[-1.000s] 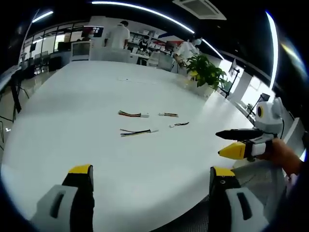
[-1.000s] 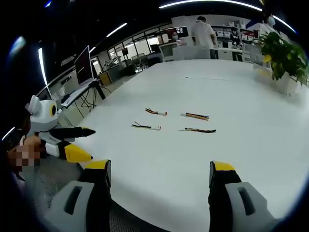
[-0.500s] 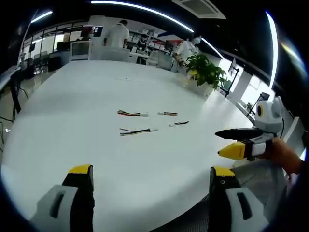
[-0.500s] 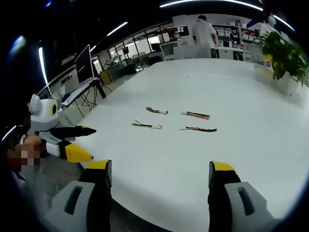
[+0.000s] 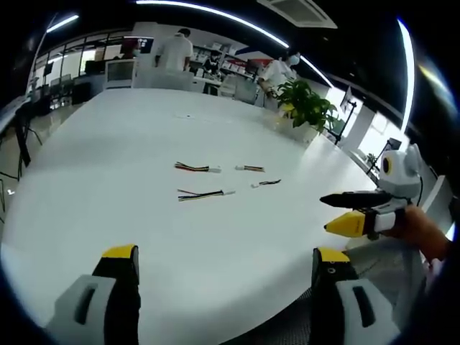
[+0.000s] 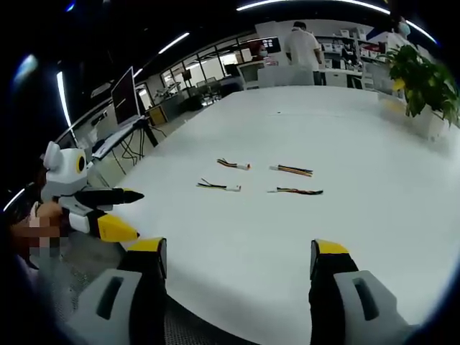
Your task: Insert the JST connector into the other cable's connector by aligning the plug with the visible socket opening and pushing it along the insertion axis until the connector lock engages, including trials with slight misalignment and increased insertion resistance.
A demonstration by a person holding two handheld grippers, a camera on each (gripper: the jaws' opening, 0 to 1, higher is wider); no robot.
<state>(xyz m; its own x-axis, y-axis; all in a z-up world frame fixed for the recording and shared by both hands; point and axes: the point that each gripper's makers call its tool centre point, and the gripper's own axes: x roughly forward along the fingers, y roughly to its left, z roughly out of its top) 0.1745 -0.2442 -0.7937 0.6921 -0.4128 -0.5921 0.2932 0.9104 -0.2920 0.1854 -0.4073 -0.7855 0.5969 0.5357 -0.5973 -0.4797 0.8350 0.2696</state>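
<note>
While both jaw pairs stand wide and hold nothing: left tool [image 5: 224,262] and right tool [image 6: 237,257] over the near edge of the white table [image 5: 129,144], apart from each other. Ahead of the left tool, well apart from it, four short cables: long multicolour cable [image 5: 205,195], second multicolour cable [image 5: 197,168], short cable [image 5: 249,169], dark cable [image 5: 266,184]. None touching another. Same four ahead of the right tool. Beyond them, potted plant [image 5: 307,106].

Four short cables [image 5: 205,195] (unmated) lie scattered apart.
</note>
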